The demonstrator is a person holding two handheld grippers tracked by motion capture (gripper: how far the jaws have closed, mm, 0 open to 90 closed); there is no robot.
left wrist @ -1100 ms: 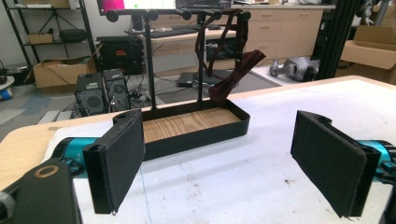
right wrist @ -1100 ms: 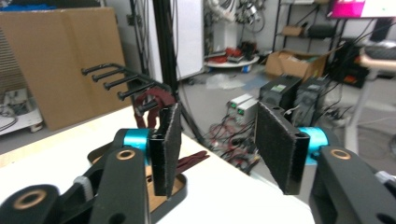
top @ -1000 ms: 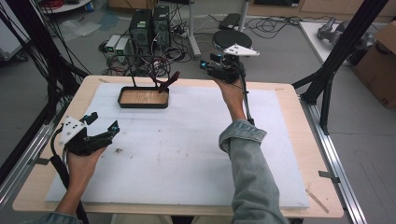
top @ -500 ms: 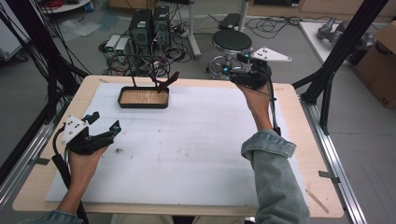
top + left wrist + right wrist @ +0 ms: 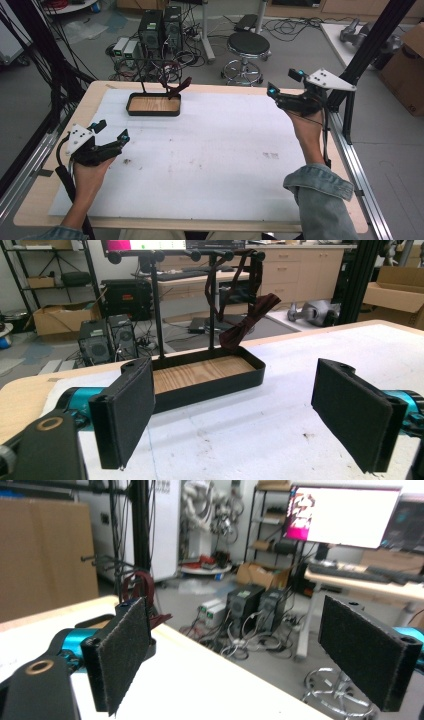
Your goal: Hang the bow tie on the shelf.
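The right gripper [image 5: 281, 86] had swung away from the tray [image 5: 153, 104] to the table's [image 5: 225, 150] right edge, while, from left to right, the left gripper [image 5: 111, 131] rested wide open, the bow tie [image 5: 176, 87] hung above the tray, and the right jaws stood wide, empty.

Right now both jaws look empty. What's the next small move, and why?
Probably bring the left hand-held gripper forward toward the black tray stand. Its jaws stand wide open and empty and already face the stand, where a dark red bow tie hangs from the rack. The right hand-held gripper, also open, sits at the table's far right edge, pointing away off the table.
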